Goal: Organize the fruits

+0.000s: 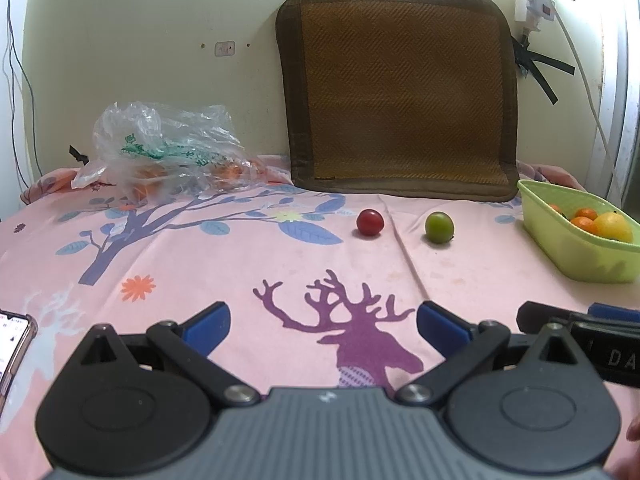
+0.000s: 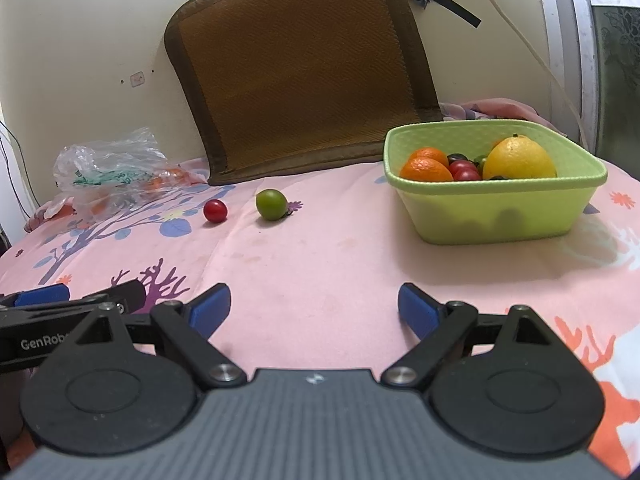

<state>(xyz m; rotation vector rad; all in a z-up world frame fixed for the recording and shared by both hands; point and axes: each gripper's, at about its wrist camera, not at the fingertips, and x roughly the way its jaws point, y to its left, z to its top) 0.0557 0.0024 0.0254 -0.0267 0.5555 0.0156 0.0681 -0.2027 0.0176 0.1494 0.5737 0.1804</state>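
Observation:
A small red fruit (image 1: 370, 222) (image 2: 215, 211) and a green fruit (image 1: 439, 227) (image 2: 271, 204) lie apart on the pink patterned cloth. To their right stands a green basket (image 1: 576, 258) (image 2: 496, 210) holding oranges, a yellow fruit (image 2: 519, 159) and small red and dark fruits. My left gripper (image 1: 323, 326) hovers open over the purple deer print, well short of both loose fruits. Open too is my right gripper (image 2: 314, 307), empty, in front of the basket.
A brown woven cushion (image 1: 400, 92) leans on the wall behind the fruits. A crumpled clear plastic bag (image 1: 160, 148) with orange fruit lies at the back left. A phone (image 1: 12, 344) rests at the left edge. Cables hang on the right wall.

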